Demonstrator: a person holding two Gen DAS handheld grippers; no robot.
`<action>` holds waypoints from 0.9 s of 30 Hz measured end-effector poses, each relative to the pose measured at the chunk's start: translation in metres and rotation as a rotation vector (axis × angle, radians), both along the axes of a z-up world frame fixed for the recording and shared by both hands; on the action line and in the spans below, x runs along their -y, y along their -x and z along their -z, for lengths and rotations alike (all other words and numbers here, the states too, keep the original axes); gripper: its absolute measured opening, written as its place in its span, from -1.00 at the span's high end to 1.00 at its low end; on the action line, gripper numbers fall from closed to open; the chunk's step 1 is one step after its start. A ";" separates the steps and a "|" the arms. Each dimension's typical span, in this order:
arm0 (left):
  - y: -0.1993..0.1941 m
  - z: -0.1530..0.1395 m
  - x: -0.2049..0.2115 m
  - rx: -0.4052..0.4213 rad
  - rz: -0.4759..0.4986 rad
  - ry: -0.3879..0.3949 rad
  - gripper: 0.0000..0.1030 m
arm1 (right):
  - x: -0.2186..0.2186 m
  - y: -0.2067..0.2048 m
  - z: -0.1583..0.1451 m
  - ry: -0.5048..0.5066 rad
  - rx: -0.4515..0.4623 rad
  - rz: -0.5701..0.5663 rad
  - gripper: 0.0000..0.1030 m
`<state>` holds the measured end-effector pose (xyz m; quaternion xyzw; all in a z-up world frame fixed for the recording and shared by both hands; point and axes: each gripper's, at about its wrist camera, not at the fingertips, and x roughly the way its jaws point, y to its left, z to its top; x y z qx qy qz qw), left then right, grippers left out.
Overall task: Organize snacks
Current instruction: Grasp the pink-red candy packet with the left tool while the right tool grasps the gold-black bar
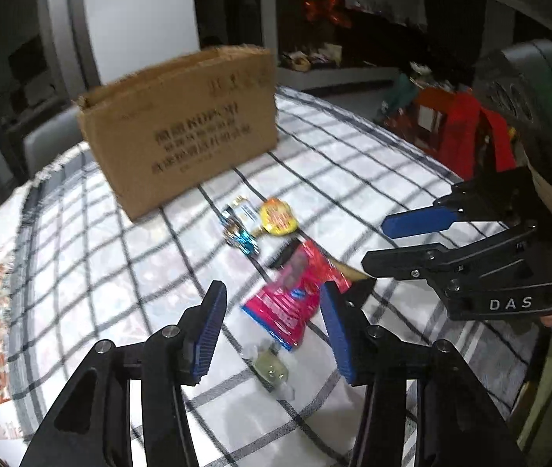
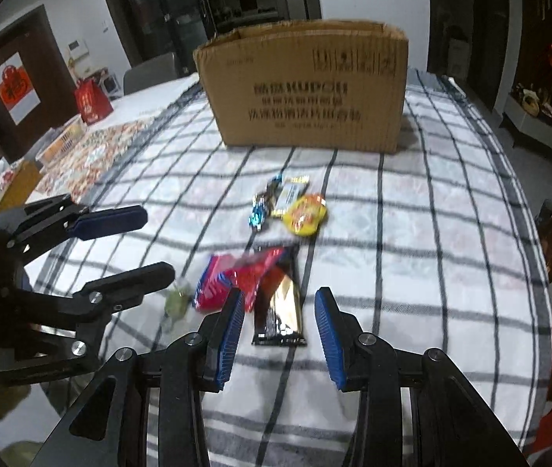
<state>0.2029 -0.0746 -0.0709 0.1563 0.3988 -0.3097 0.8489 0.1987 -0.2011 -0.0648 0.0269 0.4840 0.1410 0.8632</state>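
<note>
An open-topped cardboard box (image 2: 307,89) stands at the back of the checked tablecloth (image 2: 412,233). In front of it lie a yellow round snack (image 2: 305,214), blue-wrapped candies (image 2: 262,206) and a white-gold bar (image 2: 291,190). Nearer are a red packet (image 2: 233,276), a black-gold packet (image 2: 282,307) partly under it, and a green candy (image 2: 176,299). My right gripper (image 2: 280,334) is open above the black-gold packet. My left gripper (image 1: 272,327) is open over the red packet (image 1: 295,295) and green candy (image 1: 272,366). Each gripper shows in the other's view, right (image 1: 375,244) and left (image 2: 159,242).
A red gift bag (image 2: 91,103), a small basket (image 2: 62,142) and a patterned cloth (image 2: 101,151) lie on the table's left part. A grey chair (image 2: 151,72) stands behind the table. Red bags (image 1: 459,128) sit beyond the table's right edge.
</note>
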 end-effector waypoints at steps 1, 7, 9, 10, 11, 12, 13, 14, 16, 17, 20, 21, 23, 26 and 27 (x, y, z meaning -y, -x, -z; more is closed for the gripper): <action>-0.002 0.004 0.001 -0.018 0.018 0.003 0.04 | -0.002 -0.001 0.003 -0.001 -0.011 -0.007 0.25; -0.016 0.027 0.007 -0.082 0.090 -0.010 0.03 | -0.007 -0.004 0.018 0.030 -0.050 -0.017 0.25; -0.019 0.030 0.011 -0.091 0.113 -0.010 0.00 | -0.006 -0.006 0.020 0.026 -0.060 -0.014 0.25; -0.020 0.032 0.013 -0.094 0.126 -0.010 -0.11 | -0.005 -0.006 0.022 0.022 -0.065 -0.014 0.25; -0.022 0.033 0.016 -0.094 0.144 -0.013 -0.17 | -0.005 -0.007 0.023 0.015 -0.071 -0.014 0.25; -0.023 0.034 0.018 -0.090 0.153 -0.018 -0.18 | -0.004 -0.007 0.025 0.009 -0.077 -0.016 0.25; -0.024 0.036 0.021 -0.084 0.162 -0.028 -0.18 | -0.004 -0.007 0.028 0.005 -0.085 -0.015 0.25; -0.026 0.038 0.023 -0.080 0.166 -0.037 -0.18 | -0.004 -0.008 0.029 0.004 -0.087 -0.014 0.25; -0.030 0.041 0.026 -0.082 0.170 -0.040 -0.18 | -0.002 -0.009 0.032 -0.002 -0.094 -0.012 0.25; -0.032 0.042 0.027 -0.084 0.171 -0.041 -0.18 | -0.002 -0.010 0.033 -0.005 -0.099 -0.010 0.25; -0.036 0.048 0.031 -0.090 0.172 -0.049 -0.18 | -0.003 -0.012 0.036 -0.009 -0.104 -0.016 0.25; -0.038 0.050 0.032 -0.094 0.169 -0.053 -0.18 | -0.003 -0.013 0.036 -0.006 -0.104 -0.017 0.25; -0.042 0.054 0.033 -0.104 0.151 -0.054 -0.17 | -0.004 -0.014 0.038 -0.011 -0.108 -0.019 0.25; -0.044 0.054 0.030 -0.122 0.131 -0.034 -0.06 | -0.004 -0.017 0.038 -0.014 -0.106 -0.016 0.25; -0.044 0.053 0.029 -0.125 0.121 -0.028 -0.04 | -0.004 -0.018 0.039 -0.013 -0.106 -0.015 0.25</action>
